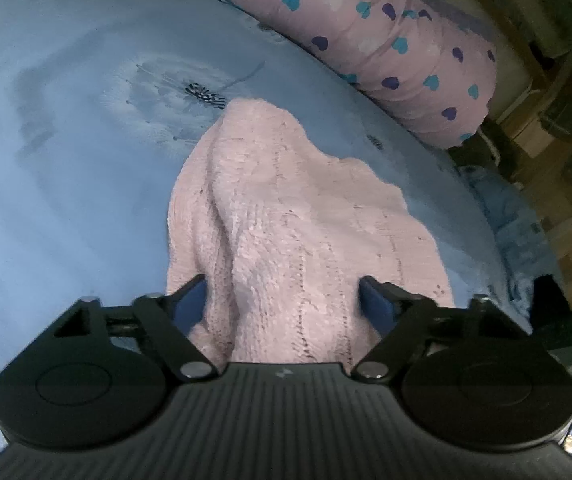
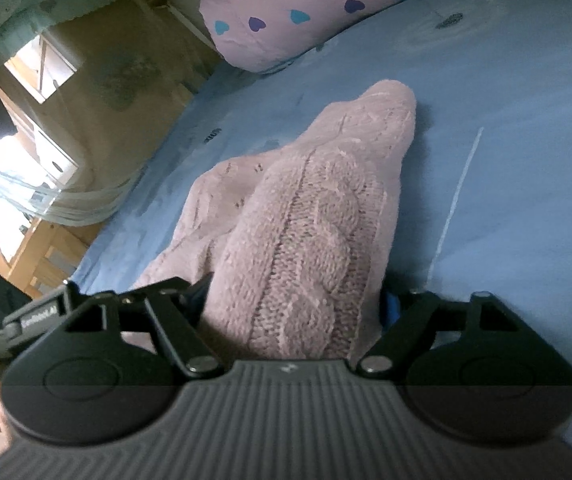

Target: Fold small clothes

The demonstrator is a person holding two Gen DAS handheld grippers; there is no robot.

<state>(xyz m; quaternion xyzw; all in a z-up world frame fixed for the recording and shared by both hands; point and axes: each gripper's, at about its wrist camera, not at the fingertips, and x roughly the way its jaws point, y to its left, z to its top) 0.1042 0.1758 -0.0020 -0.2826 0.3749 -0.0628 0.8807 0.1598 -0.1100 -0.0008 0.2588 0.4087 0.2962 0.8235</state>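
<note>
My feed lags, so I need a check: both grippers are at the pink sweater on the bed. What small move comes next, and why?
Probably carry both grippers forward together to lay the raised edge over. The sweater bunches between the left gripper fingers and the right gripper fingers, rising off the blue sheet, while its far end lies flat.

Little can be read. In the right wrist view, the other gripper's body [image 2: 25, 316] at the left edge carries small white lettering, too blurred to make out. Each gripper's ridged housing bears a tiny pale logo mark [image 1: 284, 373], unreadable.
</note>
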